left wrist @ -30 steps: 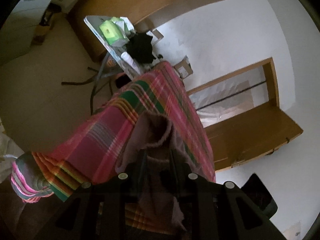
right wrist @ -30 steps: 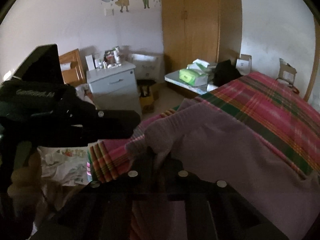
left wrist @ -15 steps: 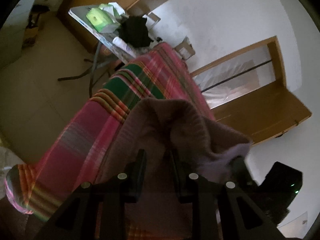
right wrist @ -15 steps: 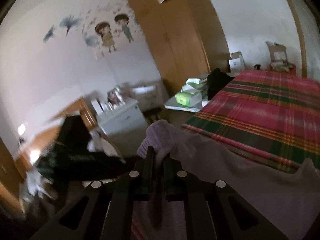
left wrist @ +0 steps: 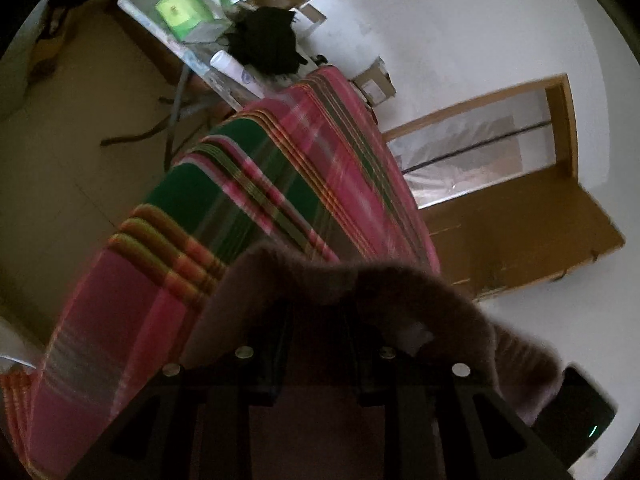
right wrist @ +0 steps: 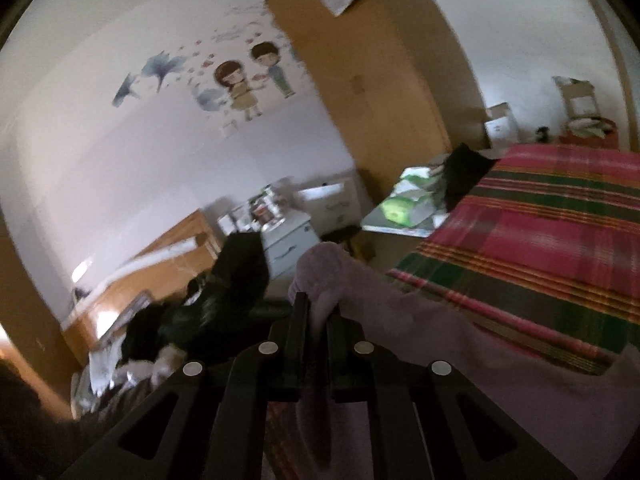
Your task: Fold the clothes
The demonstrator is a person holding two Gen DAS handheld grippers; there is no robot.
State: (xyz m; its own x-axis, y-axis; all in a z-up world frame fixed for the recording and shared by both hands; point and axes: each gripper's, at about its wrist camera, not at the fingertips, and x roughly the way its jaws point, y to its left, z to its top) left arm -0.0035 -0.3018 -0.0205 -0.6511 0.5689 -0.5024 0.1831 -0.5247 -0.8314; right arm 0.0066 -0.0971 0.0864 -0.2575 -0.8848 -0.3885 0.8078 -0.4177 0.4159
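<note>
A mauve knitted garment (left wrist: 400,288) hangs between my two grippers above a bed with a pink and green plaid cover (left wrist: 280,184). In the left wrist view the cloth drapes over my left gripper (left wrist: 316,320), hiding its fingertips, and a thick fold sits between the fingers. My right gripper (right wrist: 318,312) is shut on an edge of the garment (right wrist: 440,320), whose rest spreads to the right over the plaid cover (right wrist: 540,240). The left gripper (right wrist: 236,280) appears as a dark shape to the left in the right wrist view.
Past the end of the bed a folding table (left wrist: 224,80) carries a green tissue pack (left wrist: 180,12) and a black cloth (left wrist: 264,40). A wooden wardrobe (right wrist: 380,80) and a white nightstand (right wrist: 288,240) stand by the wall. Bare floor (left wrist: 80,140) lies beside the bed.
Both grippers have lifted the garment off the plaid cover. The right gripper has risen and rolled, so its view tilts. The left gripper has moved along the bed with the cloth.
</note>
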